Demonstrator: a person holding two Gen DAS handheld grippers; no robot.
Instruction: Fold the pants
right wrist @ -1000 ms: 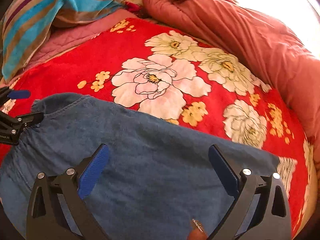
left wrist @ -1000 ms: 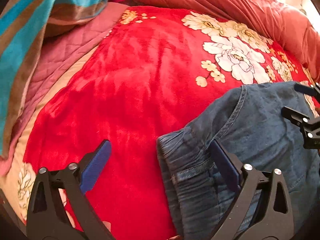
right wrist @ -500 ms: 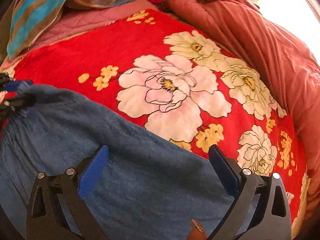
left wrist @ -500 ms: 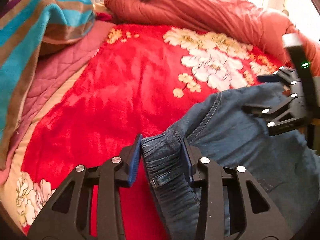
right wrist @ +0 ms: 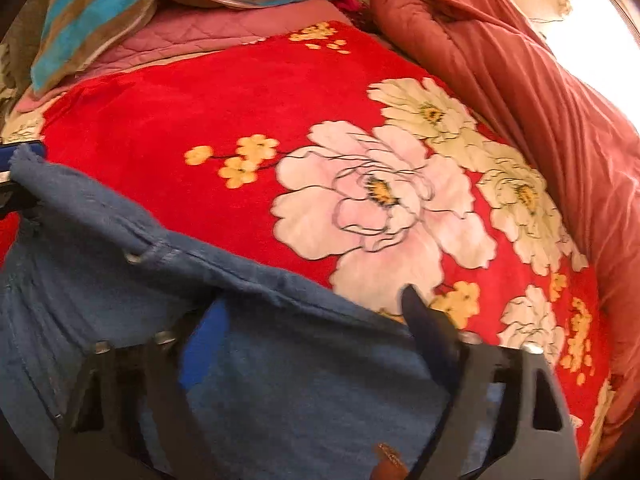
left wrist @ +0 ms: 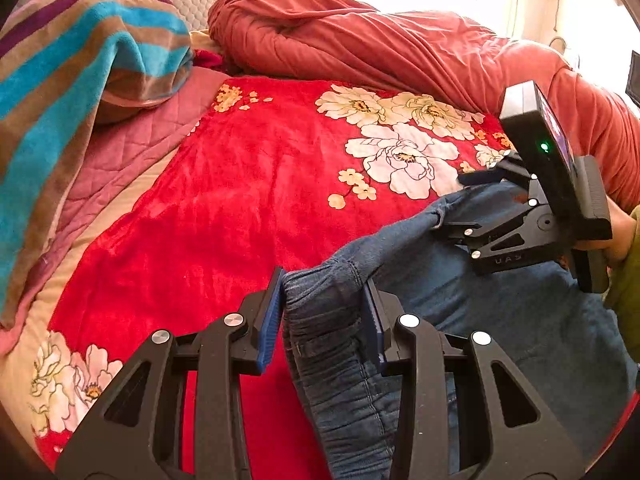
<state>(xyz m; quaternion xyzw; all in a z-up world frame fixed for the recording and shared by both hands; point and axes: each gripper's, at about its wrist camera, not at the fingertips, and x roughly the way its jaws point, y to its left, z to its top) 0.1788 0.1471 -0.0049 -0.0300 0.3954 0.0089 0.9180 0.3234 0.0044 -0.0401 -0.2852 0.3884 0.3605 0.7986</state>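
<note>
Blue denim pants (left wrist: 500, 320) lie on the red floral blanket (left wrist: 248, 200), at the lower right of the left wrist view. My left gripper (left wrist: 322, 300) is shut on a bunched corner of them, which it holds slightly raised. The right gripper (left wrist: 460, 202) straddles the pants' far edge further right. In the right wrist view the pants (right wrist: 120, 288) fill the lower left. The right gripper (right wrist: 312, 316) is blurred there and its jaws are closing, with the denim edge between the pads, still apart. The left gripper's blue pad (right wrist: 24, 148) shows at the far left.
A striped teal and brown blanket (left wrist: 60, 92) is heaped at the left. A rust-red quilt (left wrist: 380, 48) is rolled along the back and right. A pink quilted cover (left wrist: 132, 144) borders the red blanket. A hand in a green sleeve (left wrist: 624, 264) holds the right gripper.
My left gripper shut on the pants' bunched corner and lifted it a little. The right gripper came down onto the pants' far edge and its jaws have begun to narrow.
</note>
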